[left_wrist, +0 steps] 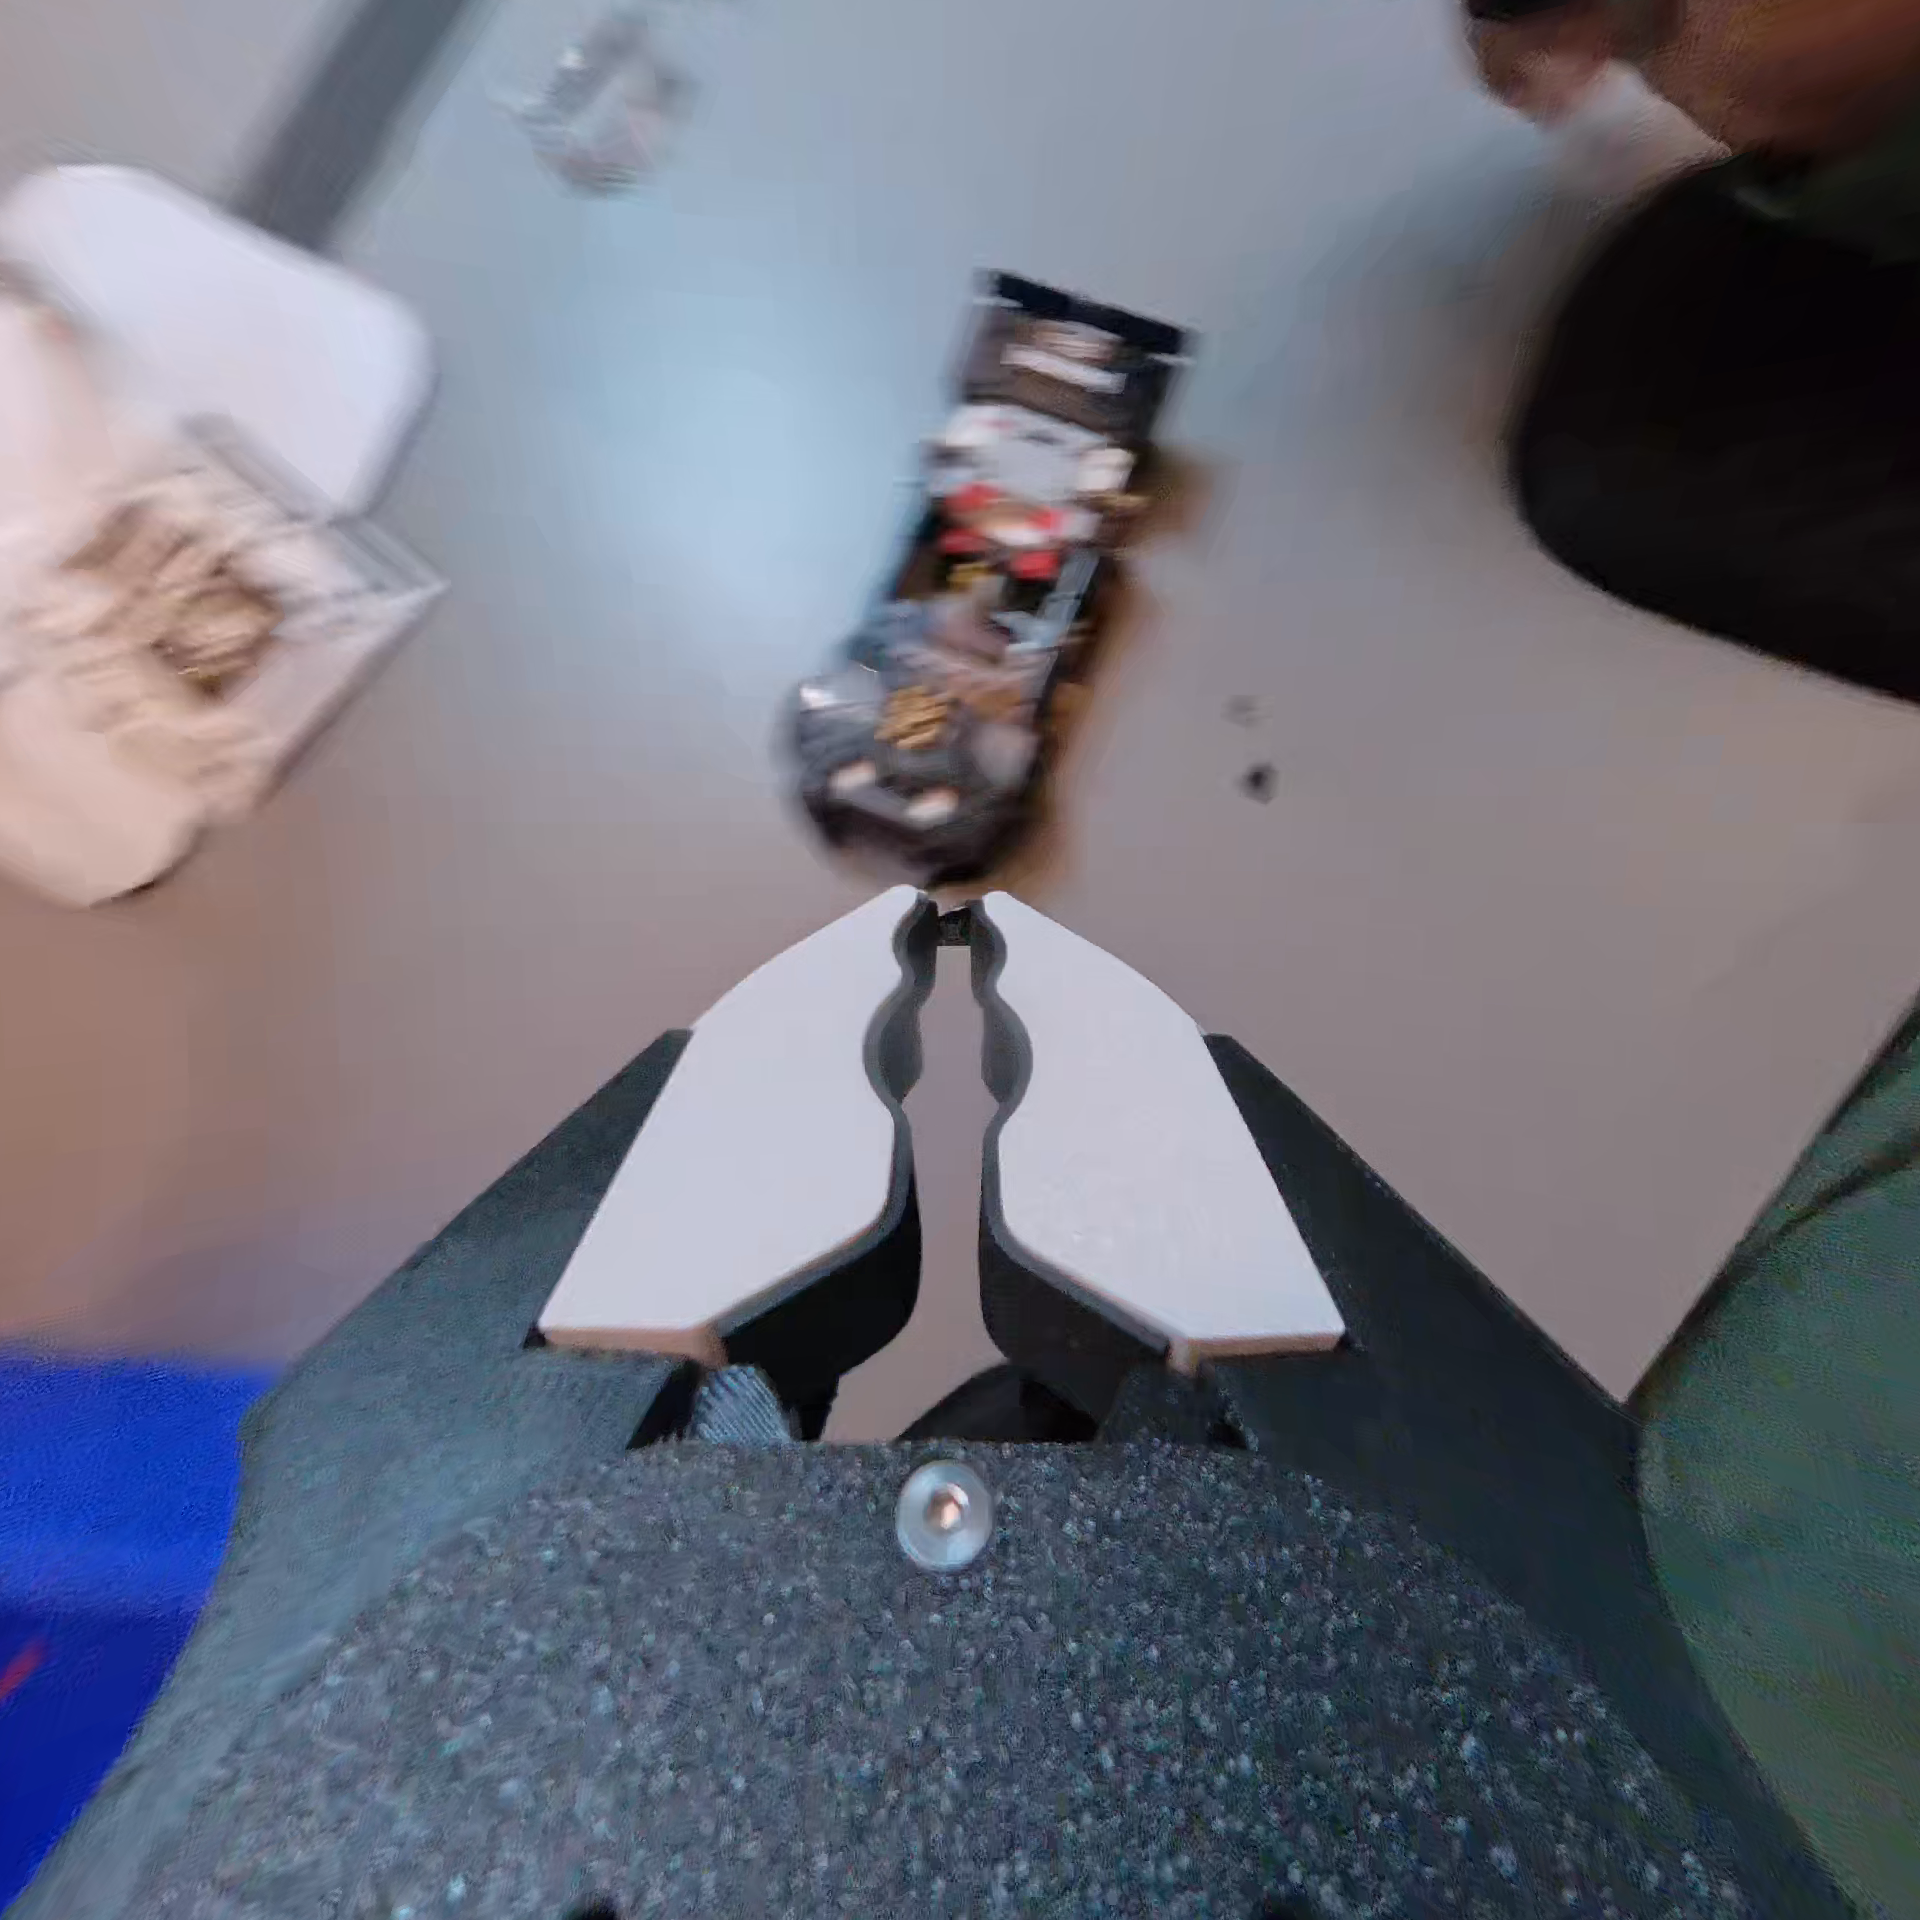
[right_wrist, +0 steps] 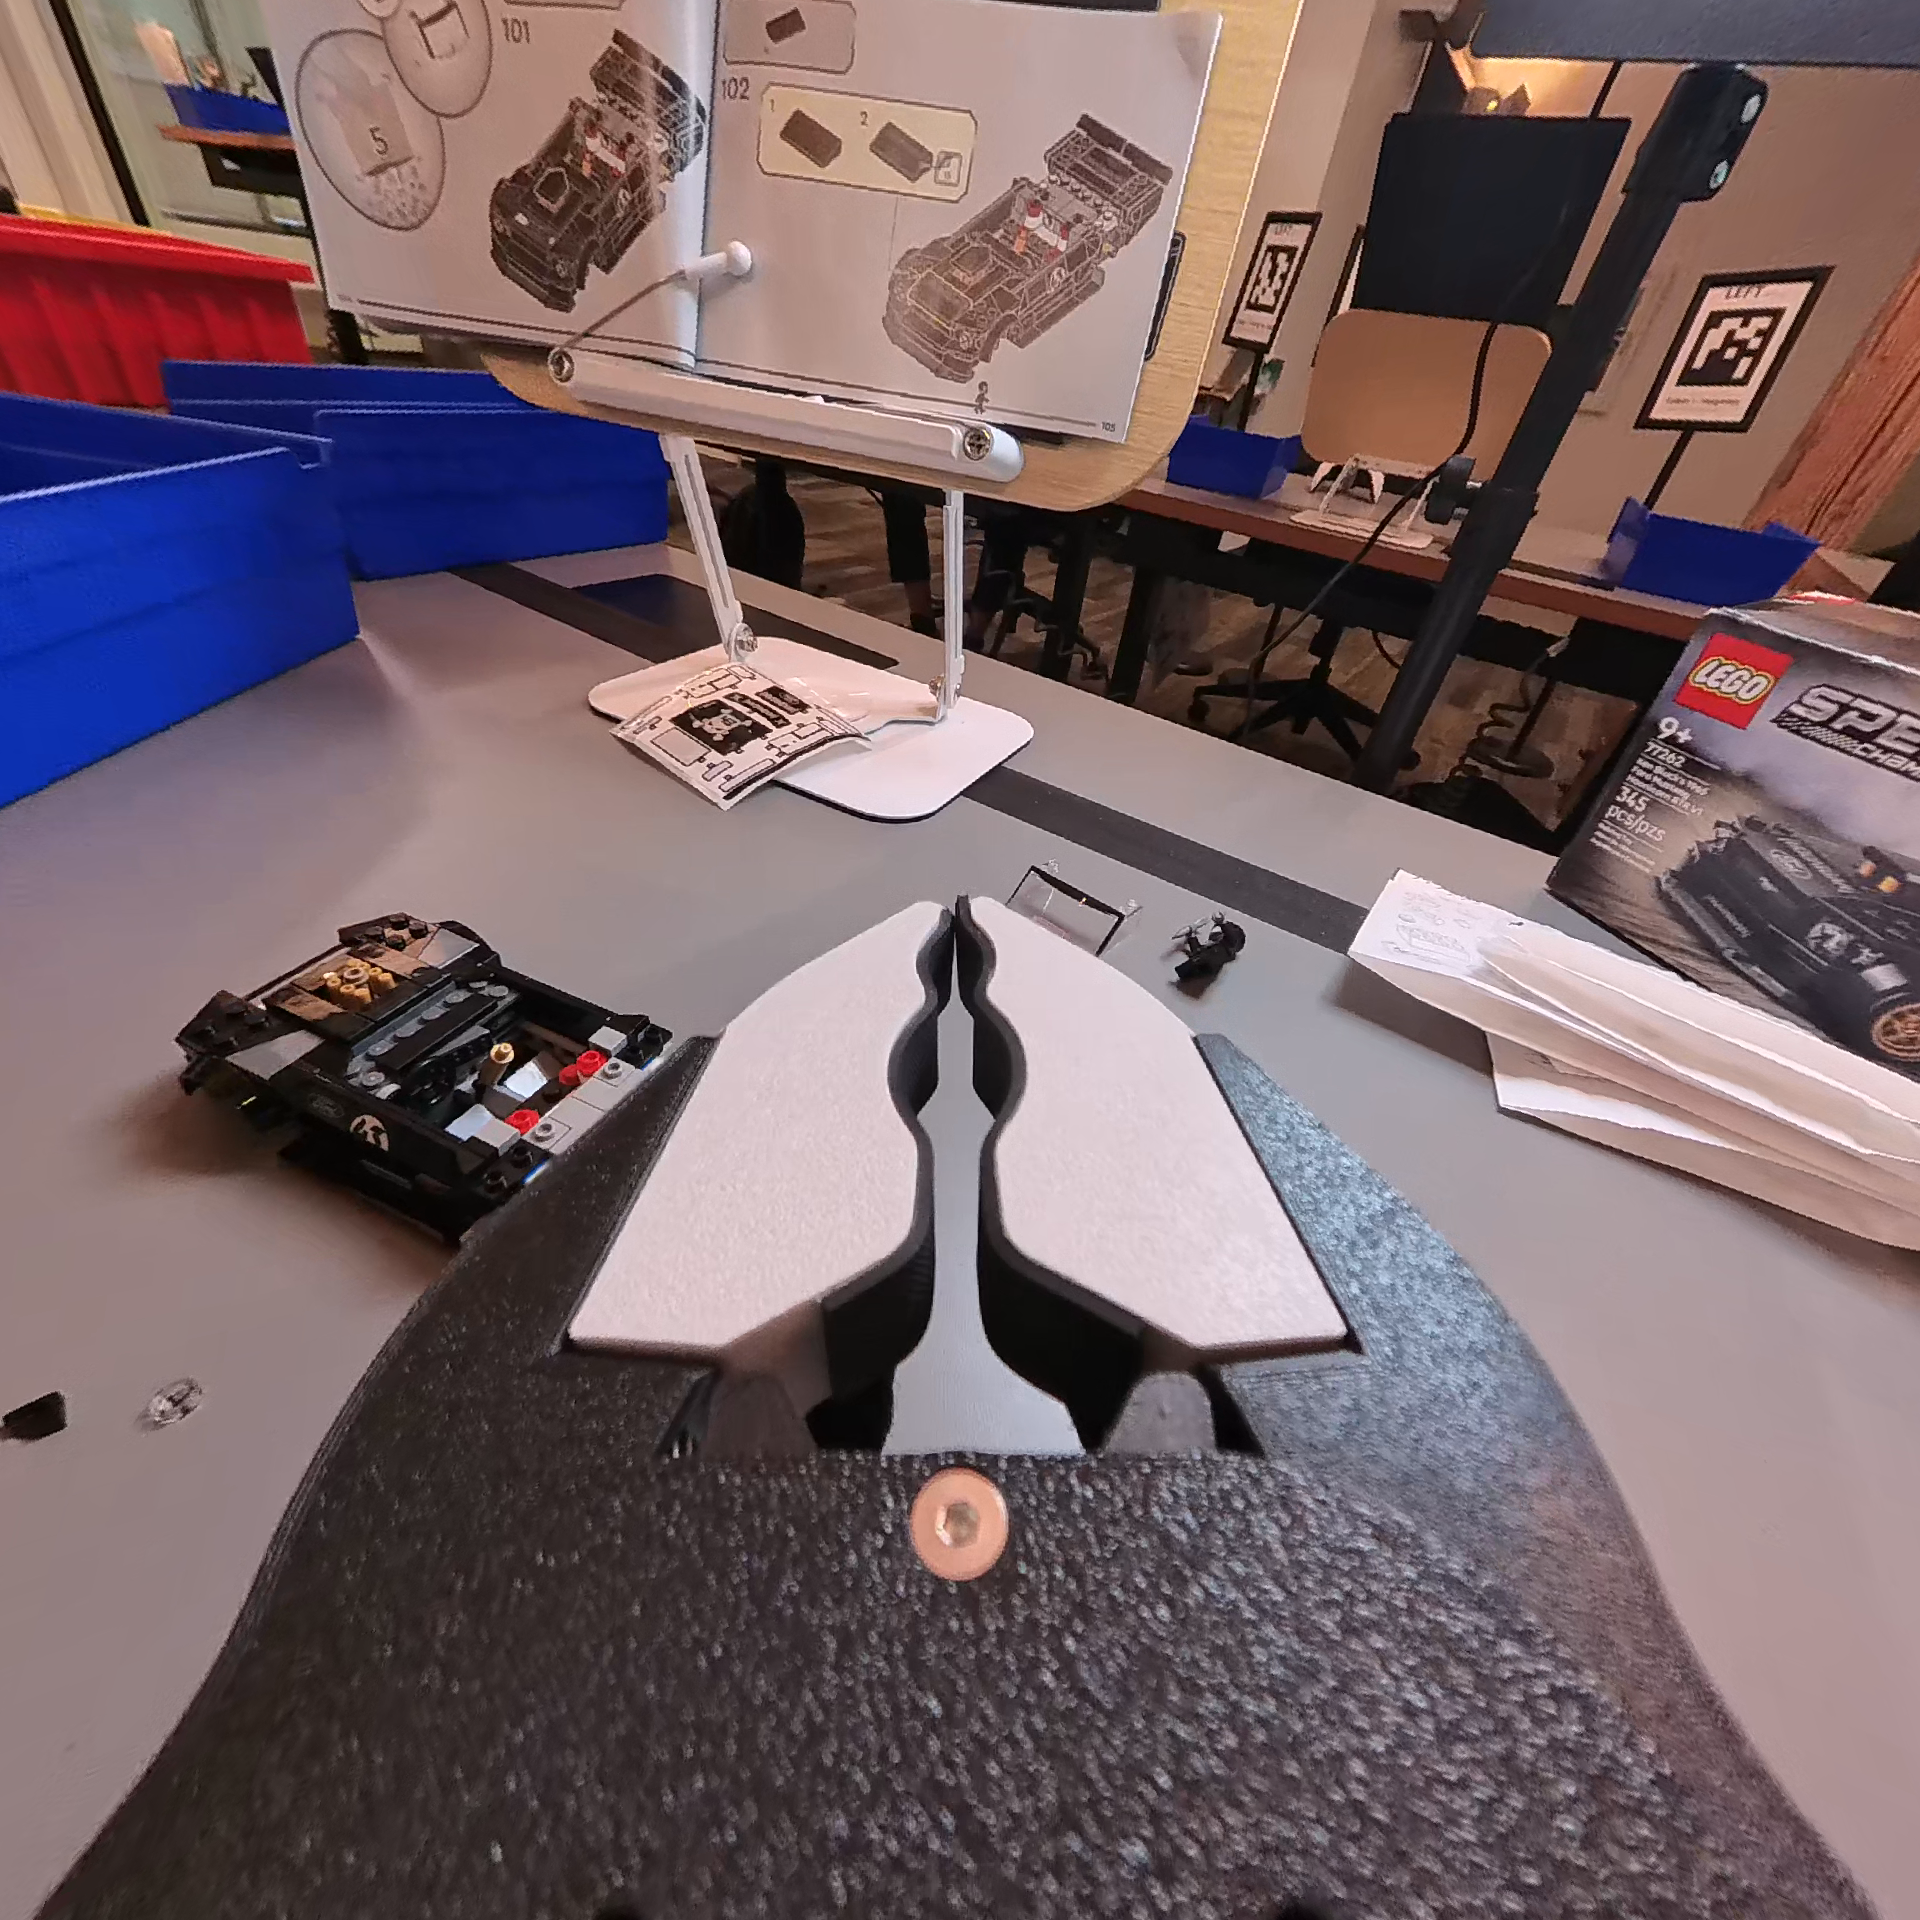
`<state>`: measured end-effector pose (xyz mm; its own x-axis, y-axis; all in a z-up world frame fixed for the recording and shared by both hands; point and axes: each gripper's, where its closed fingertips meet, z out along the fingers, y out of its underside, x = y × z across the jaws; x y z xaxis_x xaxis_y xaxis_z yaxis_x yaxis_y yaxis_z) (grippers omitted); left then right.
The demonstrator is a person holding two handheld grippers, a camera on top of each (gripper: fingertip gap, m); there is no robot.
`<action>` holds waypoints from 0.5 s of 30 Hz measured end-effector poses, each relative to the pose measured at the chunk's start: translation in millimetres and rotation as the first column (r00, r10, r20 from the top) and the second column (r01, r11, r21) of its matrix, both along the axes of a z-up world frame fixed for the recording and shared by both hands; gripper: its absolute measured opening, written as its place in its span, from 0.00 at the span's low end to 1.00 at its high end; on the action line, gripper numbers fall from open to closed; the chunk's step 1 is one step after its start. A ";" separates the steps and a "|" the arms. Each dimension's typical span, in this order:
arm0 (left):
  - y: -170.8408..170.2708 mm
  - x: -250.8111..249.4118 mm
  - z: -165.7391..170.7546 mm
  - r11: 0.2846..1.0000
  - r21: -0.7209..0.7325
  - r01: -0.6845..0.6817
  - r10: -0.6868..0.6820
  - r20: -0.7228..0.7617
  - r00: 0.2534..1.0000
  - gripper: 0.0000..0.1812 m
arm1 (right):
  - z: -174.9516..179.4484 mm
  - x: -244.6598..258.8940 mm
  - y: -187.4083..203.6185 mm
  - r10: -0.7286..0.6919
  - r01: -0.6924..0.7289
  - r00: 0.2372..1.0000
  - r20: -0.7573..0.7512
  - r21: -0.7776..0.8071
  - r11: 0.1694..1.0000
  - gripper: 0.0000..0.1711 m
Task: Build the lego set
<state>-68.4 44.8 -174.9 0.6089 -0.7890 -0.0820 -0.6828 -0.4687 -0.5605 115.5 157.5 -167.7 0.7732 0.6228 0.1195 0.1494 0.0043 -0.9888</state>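
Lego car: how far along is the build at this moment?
Mostly built: the black lego car has chassis, sides and interior, but its top is open. In hand: the left gripper pinches a small dark piece; the right gripper is shut, empty. Left: clear windscreen piece and loose black parts on the table.

Around the half-built black car point(right_wrist: 416, 1070) the grey bench point(right_wrist: 520, 862) lies bare towards the book stand point(right_wrist: 821, 727), leaving room to pass. Blue bins point(right_wrist: 156, 582) wall off the far left edge. To the right, a clear windscreen piece point(right_wrist: 1075, 906) and a small black part point(right_wrist: 1205, 943) sit close together, with open bench between them and the folded paper bags point(right_wrist: 1662, 1060) and set box point(right_wrist: 1787, 831). Near the left edge, a tiny black piece point(right_wrist: 31, 1415) and a clear round stud point(right_wrist: 171, 1400) lie apart.
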 end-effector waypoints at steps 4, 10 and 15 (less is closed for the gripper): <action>-22.5 65.2 -69.9 0.981 -0.143 0.133 -0.127 0.056 0.990 0.03 | 0.7 -0.2 -0.7 -0.001 0.001 1.000 0.008 0.006 1.000 0.00; -22.5 88.9 -105.6 0.960 -0.226 0.165 -0.149 0.083 0.985 0.03 | -1.2 -2.9 -1.4 0.008 -0.008 1.000 0.025 0.003 1.000 0.00; -24.6 97.3 -107.7 0.951 -0.223 0.215 -0.197 0.100 0.975 0.08 | -1.7 -2.4 -1.0 0.006 -0.006 1.000 0.029 0.004 1.000 0.00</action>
